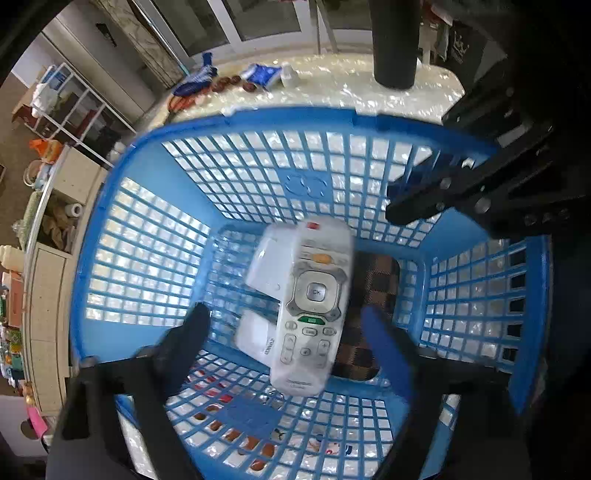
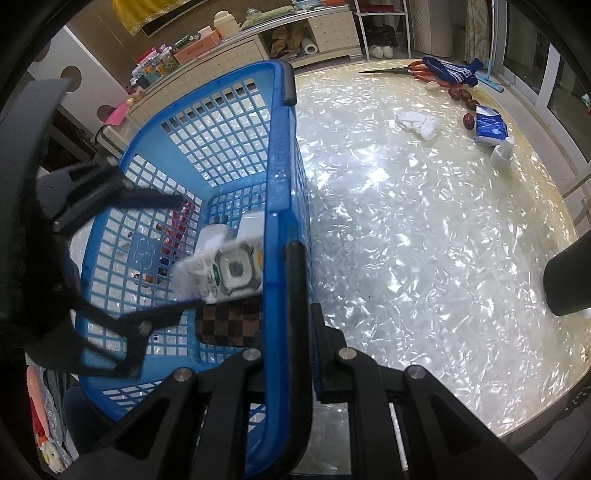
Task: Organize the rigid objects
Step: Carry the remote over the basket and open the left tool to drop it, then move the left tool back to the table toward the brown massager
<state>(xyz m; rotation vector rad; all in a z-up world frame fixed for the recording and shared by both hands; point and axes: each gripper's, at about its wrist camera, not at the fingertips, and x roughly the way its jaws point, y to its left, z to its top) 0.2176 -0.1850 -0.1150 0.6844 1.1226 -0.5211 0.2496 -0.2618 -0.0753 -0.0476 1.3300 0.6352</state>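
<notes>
The left gripper (image 1: 284, 332) is wide open over the blurry, maybe falling remote (image 1: 312, 306), while the right gripper (image 2: 306, 295) pinches the blue basket's (image 1: 92, 258) rim.

Tissue pack (image 2: 489, 127), scissors (image 2: 402, 70), sideboard (image 2: 236, 51).

basket (image 1: 122, 206) top open, remote (image 1: 314, 306) blocking floor

Daylight from the glass doors (image 1: 258, 18) glares in white patches off the glossy pearl-patterned desk (image 2: 424, 240). The white remote control (image 1: 314, 306) smears with motion blur. Fisheye bending curves both views toward dark, vignetted corners.
</notes>
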